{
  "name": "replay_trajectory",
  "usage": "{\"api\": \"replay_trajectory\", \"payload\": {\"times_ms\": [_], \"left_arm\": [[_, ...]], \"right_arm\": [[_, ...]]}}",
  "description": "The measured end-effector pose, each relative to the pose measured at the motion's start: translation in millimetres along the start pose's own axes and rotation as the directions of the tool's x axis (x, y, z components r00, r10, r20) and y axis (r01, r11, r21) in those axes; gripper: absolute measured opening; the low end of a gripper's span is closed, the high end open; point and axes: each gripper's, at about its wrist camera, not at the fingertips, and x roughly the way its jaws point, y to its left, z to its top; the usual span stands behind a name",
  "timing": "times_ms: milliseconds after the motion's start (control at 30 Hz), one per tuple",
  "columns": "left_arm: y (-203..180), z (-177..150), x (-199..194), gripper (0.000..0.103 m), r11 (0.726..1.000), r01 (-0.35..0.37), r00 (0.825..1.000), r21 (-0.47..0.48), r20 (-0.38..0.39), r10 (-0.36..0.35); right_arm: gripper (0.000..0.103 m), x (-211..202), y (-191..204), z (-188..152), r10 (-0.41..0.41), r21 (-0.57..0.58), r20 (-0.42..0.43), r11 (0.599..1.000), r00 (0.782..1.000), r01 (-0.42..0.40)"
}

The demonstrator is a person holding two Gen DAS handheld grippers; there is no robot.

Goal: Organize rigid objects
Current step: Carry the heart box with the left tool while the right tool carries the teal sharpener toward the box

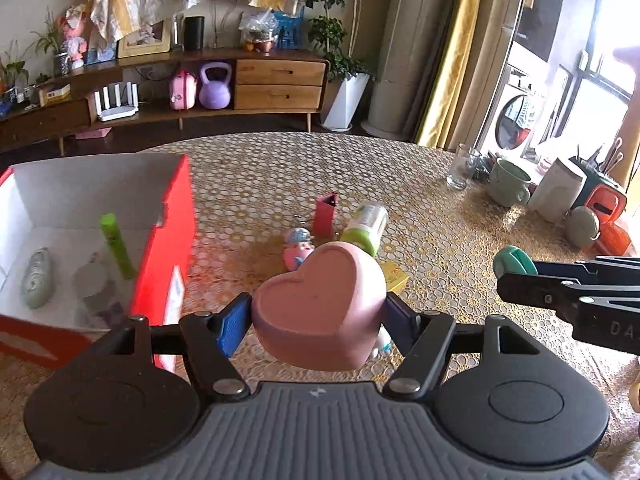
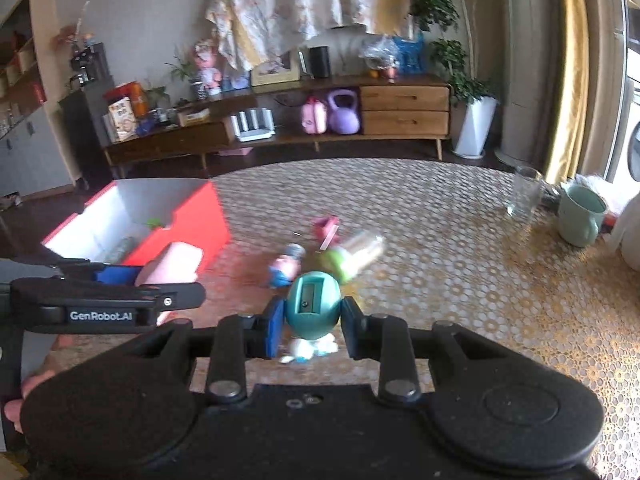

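Right view's smeared: the toy figure (image 2: 286,266) and bottle (image 2: 356,254) on the desk (image 2: 460,280) blur past reading, the red box (image 2: 180,236) contents sit half-hidden, something white (image 2: 310,348) peeks below the teal sharpener (image 2: 313,305).

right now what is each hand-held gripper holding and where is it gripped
Left hand-held gripper: the pink heart-shaped box, pads pressed on its two side walls. Right hand-held gripper: the teal egg-shaped sharpener, pinched across its sides.
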Motion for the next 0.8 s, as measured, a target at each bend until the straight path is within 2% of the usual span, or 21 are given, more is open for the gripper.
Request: {"api": "replay_trajectory", "payload": {"times_ms": [367, 800], "left_arm": [[39.4, 5.7, -47.7, 0.070, 0.999, -0.053, 0.997, -0.006, 0.050, 0.053], [119.0, 21.4, -63.5, 0.070, 0.988, -0.149, 0.987, -0.038, 0.046, 0.151]], "right_arm": [[0.030, -2.0, 59.5, 20.6, 0.085, -0.067, 0.016, 0.994, 0.996, -0.084], [0.030, 41.5, 133.9, 50.5, 0.157, -0.137, -0.012, 0.978, 0.987, -0.157]]}}
